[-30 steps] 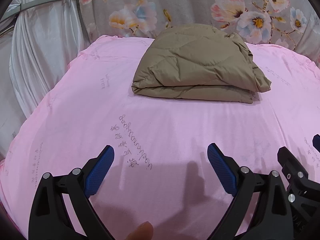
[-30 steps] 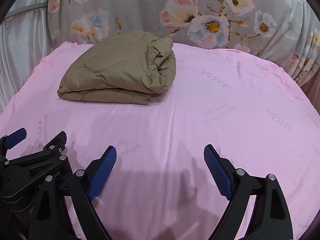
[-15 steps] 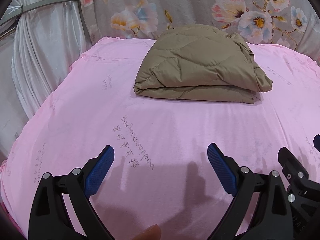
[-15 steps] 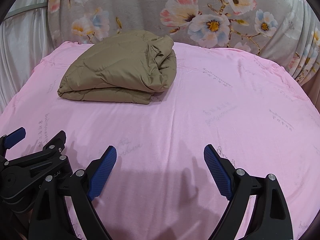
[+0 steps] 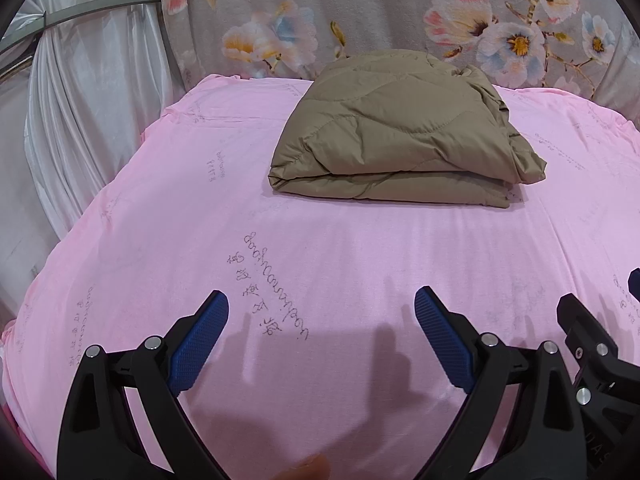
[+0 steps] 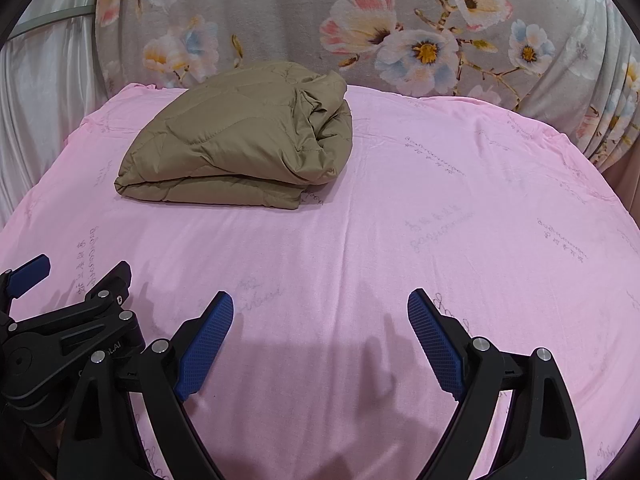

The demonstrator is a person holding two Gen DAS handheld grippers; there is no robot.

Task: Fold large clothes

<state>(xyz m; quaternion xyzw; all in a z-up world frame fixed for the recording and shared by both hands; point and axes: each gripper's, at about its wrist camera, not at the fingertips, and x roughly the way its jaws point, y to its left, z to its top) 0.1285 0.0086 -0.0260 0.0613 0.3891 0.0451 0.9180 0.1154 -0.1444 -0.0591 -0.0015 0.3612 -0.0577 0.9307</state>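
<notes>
A tan quilted jacket (image 5: 400,132) lies folded in a thick bundle at the far side of the pink sheet (image 5: 360,248); it also shows in the right wrist view (image 6: 240,148), far left. My left gripper (image 5: 320,320) is open and empty, low over the near part of the sheet, well short of the jacket. My right gripper (image 6: 320,320) is open and empty too, beside the left one, which appears at the lower left of its view (image 6: 60,320).
A grey floral fabric (image 6: 360,32) hangs behind the bed. White curtains (image 5: 80,100) hang past the sheet's left edge. Handwritten script (image 5: 272,280) marks the sheet in several spots.
Both views have drifted slightly; the folded jacket sits marginally lower in frame. Both grippers stay open and empty; the jacket itself has not moved.
</notes>
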